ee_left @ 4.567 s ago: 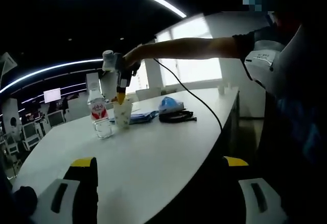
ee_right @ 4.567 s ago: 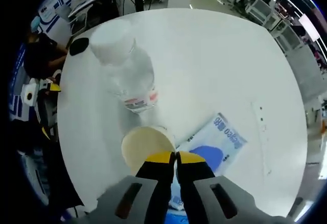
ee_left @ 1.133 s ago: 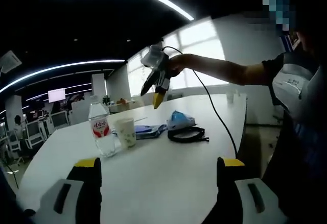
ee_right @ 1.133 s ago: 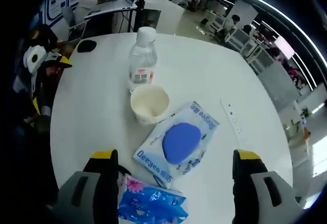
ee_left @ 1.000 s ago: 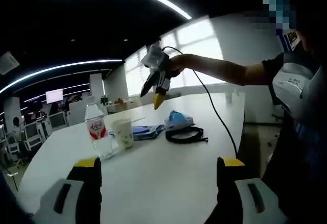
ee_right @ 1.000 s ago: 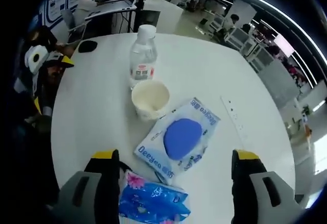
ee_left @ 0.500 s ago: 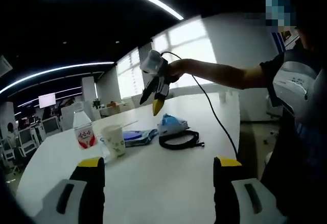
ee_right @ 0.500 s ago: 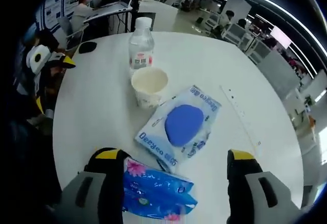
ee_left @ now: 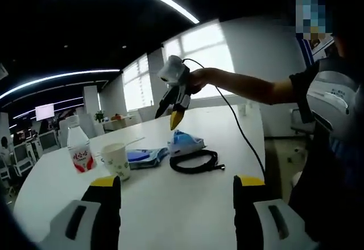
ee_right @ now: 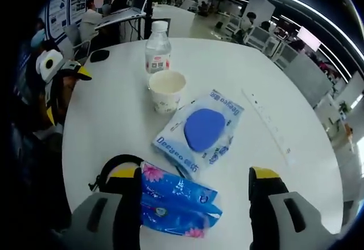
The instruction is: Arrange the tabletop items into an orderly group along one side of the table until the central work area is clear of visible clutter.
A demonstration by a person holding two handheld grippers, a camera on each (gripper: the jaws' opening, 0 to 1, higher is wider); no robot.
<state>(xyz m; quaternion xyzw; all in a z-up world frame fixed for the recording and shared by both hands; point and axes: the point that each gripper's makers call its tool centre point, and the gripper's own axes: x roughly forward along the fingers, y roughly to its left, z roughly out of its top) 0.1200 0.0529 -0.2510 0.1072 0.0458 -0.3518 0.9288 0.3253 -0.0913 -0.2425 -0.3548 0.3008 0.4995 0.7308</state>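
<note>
In the right gripper view, the right hand-held gripper (ee_right: pixel 193 190) hangs above the white surface (ee_right: pixel 273 90) with its two yellow-tipped jaws spread wide and nothing between them. Just ahead of the jaws, and partly between them, lies a blue tissue pack (ee_right: pixel 179 201) with a pink flower print. Beyond it, farther from the jaws, a flat wet-wipe pack (ee_right: pixel 200 131) with a blue oval lid lies at a slant, one corner touching or just beside the tissue pack. Past that stands a paper cup (ee_right: pixel 166 90), upright and open, and directly behind the cup a clear water bottle (ee_right: pixel 157 52) with a white cap and red label, upright and just beside the cup. A black cable loop (ee_right: pixel 114 167) curls by the left jaw, partly under the tissue pack. The left hand-held gripper (ee_right: pixel 60 90) shows at the left edge of this view, off the surface's rim.

In the left gripper view, the left hand-held gripper (ee_left: pixel 176 183) is low over the near edge of the surface (ee_left: pixel 170 204), jaws spread apart and empty. Ahead, the right hand-held gripper (ee_left: pixel 176 116) is held by a hand (ee_left: pixel 198 79) above the tissue pack (ee_left: pixel 185 143) and cable loop (ee_left: pixel 194 162). To the left of those sit the wet-wipe pack (ee_left: pixel 145 156), the paper cup (ee_left: pixel 116 160) and the water bottle (ee_left: pixel 79 149), in a row.
</note>
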